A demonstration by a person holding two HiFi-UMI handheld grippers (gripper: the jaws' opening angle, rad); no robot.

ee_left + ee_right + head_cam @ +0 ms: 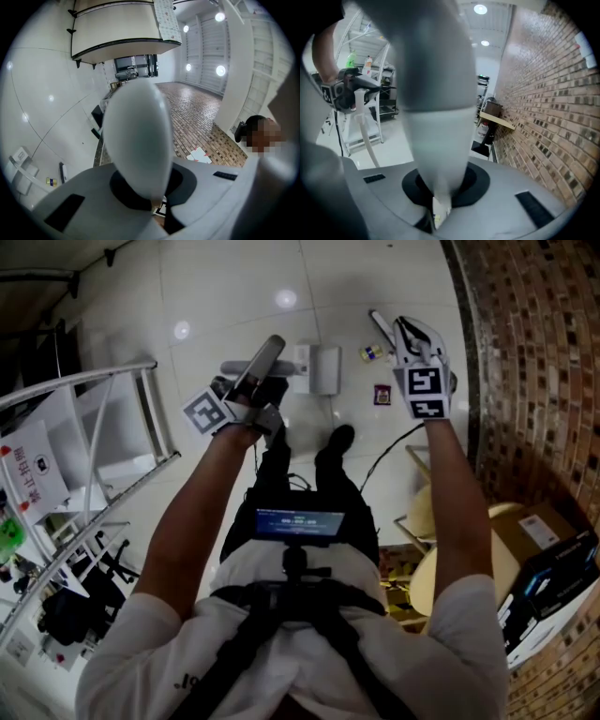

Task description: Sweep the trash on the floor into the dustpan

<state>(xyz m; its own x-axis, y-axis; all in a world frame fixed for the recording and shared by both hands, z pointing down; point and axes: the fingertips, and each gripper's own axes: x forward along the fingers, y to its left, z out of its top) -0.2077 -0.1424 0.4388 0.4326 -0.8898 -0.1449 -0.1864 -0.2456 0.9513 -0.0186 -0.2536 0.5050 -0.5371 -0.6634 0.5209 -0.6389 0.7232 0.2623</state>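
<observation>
Best done with short, low strokes: draw the broom (381, 326) leftward across the floor (234, 296), pushing the yellow-and-blue scrap (372, 353) and the dark red packet (382, 394) toward the dustpan (322, 369). Both pieces lying right of the pan, the scrap near it, the packet nearer the person and a little further off; neither inside yet. Probably wisest to take the far scrap first, then come back for the packet. Press the pan's lip flat on the tile, mouth turned toward the trash, to stop light pieces slipping under. Avoid flicking: likely to scatter things toward the brick wall (534, 352) on the right.

Left gripper (251, 401): jaws closed tight on the pale, rounded dustpan handle (138, 140), pointing roughly level, forearm reaching forward on the left. Right gripper (405, 334): jaws closed round the grey-and-white broom handle (436, 131), tipped down toward the floor, arm stretched almost straight along the right side, close to the wall. Handle blurred in the right gripper view, hinting at a stroke in motion.
</observation>
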